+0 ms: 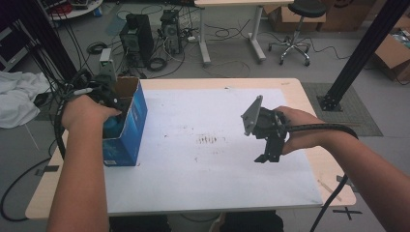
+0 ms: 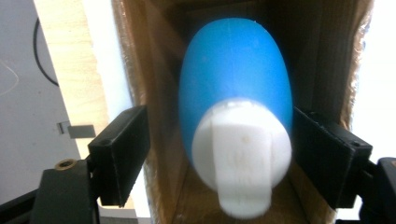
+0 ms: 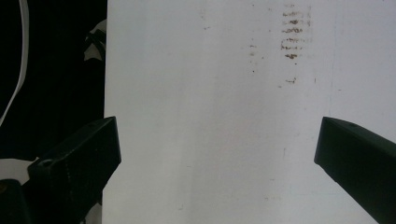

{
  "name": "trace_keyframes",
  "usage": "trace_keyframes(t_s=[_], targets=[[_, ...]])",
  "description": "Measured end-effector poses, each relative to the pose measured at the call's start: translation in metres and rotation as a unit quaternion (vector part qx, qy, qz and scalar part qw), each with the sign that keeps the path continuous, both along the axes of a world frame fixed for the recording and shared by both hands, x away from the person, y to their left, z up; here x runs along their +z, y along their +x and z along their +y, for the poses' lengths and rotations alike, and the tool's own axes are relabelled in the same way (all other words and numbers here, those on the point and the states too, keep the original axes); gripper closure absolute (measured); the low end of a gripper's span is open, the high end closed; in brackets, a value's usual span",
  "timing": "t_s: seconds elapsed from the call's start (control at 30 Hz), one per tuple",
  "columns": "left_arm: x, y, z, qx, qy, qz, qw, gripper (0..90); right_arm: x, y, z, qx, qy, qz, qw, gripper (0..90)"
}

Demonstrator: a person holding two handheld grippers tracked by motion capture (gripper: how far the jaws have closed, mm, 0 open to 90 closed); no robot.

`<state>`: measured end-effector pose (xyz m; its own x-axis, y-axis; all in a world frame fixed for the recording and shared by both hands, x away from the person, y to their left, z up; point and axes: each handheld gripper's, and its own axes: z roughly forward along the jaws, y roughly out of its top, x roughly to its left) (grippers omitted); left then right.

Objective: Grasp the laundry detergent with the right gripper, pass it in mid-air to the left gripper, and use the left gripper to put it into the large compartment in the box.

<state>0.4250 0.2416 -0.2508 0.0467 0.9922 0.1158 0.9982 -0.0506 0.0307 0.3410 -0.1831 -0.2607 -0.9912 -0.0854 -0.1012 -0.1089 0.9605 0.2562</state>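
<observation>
Left gripper point(image 2: 219, 154) stands apart over the blue box point(image 1: 129, 126) — the blue bottle point(image 2: 236, 93) lies inside, between the jaws, not clamped. Placing step seems done; next, lift gripper out. Right gripper point(image 3: 215, 154) apart, nothing between, over the white mat point(image 3: 224, 93).

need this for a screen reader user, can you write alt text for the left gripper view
A blue bottle with a white cap stands inside an open cardboard box, seen from above, between the left gripper's two black jaws. The jaws flank the bottle; the left one stands clear of it, while the right one's contact can't be judged. A strip of table shows at the left.
</observation>
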Motion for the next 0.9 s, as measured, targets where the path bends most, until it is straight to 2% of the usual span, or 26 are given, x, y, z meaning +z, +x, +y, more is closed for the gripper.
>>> trace_keyframes(t_s=[0.33,0.63,0.9], targets=[[0.016,-0.006,-0.007,-0.021,0.004,-0.017,0.9996,20.8,0.002,-0.001,0.000,0.002,0.000,-0.001,1.0000,0.3],[0.037,-0.011,-0.025,-0.060,0.000,-0.040,0.9974,15.7,0.005,-0.002,-0.005,-0.005,0.000,-0.002,1.0000,0.3],[0.053,-0.016,-0.032,-0.076,0.003,-0.051,0.9958,10.9,0.008,-0.003,-0.007,-0.008,0.001,-0.005,1.0000,0.4]])
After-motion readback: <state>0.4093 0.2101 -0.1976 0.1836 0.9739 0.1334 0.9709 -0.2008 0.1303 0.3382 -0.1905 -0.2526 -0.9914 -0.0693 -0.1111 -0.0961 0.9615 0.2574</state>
